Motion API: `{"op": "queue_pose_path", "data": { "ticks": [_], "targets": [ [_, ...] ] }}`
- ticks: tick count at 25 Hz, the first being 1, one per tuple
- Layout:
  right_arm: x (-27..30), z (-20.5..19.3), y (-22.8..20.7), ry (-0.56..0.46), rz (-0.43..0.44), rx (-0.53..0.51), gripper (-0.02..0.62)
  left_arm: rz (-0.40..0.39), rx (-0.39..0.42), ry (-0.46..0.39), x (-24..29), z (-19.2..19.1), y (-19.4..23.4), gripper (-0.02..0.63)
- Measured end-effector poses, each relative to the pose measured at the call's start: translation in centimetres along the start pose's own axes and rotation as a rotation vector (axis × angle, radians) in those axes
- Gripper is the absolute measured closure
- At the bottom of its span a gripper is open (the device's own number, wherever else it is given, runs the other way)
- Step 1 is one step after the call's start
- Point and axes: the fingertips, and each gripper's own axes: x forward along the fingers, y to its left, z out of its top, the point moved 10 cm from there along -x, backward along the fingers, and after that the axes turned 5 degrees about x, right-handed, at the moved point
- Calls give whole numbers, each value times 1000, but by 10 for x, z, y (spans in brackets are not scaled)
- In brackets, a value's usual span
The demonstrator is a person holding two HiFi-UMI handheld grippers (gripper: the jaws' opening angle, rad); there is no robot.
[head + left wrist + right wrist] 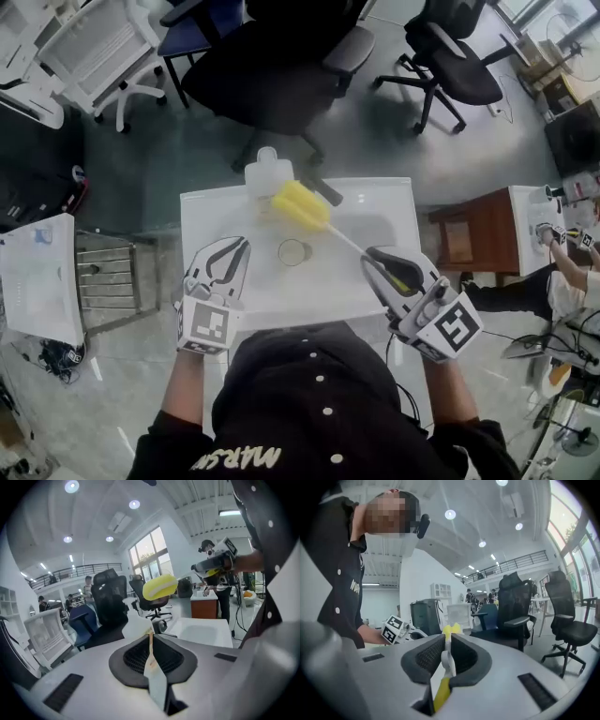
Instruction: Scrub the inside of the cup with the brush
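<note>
Right gripper (375, 259) jaws clenched on brush (302, 206) handle; left gripper (240, 247) jaws together, empty.

Upside-down pale lettering on the black shirt (309, 403) reads roughly "MARS".

Brush (309, 214): sponge head showing bright yellow, stem showing white, grip end showing yellow. Right gripper (370, 256) and left gripper (242, 246): bodies showing pale grey-white, fingers (461, 656) looking dark grey w/ ribbed pads. Marker cubes (208, 324) showing blk-and-wht square patterns. Cup (293, 251) looking clear, no tint. Table (375, 202) showing plain white. Bottle (268, 173) looking translucent white. Person wearing blk top (309, 394) w/ small white buttons, pale lettering. Chairs (272, 66) showing blk; floor (150, 169) looking grey-green.
</note>
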Motion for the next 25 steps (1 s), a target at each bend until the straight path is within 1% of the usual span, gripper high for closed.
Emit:
{"op": "queue_pose_path", "data": {
  "ticks": [3,5,8,9,10,12,13,15,18,20,23,25],
  "targets": [
    [-6,19,-2,-140,-31,-5,541,54,32,-97,-20,31,14,561],
    [-10,29,-5,-225,-66,-21,541,85,40,-157,-32,47,22,563],
    [-17,40,-11,-290,-134,-57,541,128,77,-218,-52,68,34,565],
    [-19,42,-14,-303,-156,-71,541,145,72,-236,-58,74,37,566],
    [-20,44,-15,-317,-176,-87,541,169,25,-261,-65,79,40,566],
    [-23,48,-14,-348,-213,-119,541,227,-125,-317,-79,86,42,571],
    [-25,50,-12,-364,-229,-132,541,246,-157,-332,-86,89,43,572],
    [-29,55,-9,-392,-263,-150,541,276,-146,-344,-96,96,43,575],
    [-35,66,-6,-427,-311,-204,541,324,-120,-324,-103,103,42,577],
    [-36,70,-4,-443,-331,-236,541,361,-130,-318,-110,101,43,577],
    [-40,68,-7,-451,-358,-239,541,418,-141,-306,-120,93,43,577],
    [-44,64,-11,-448,-378,-241,541,437,-147,-301,-122,86,44,577]
  ]
}}
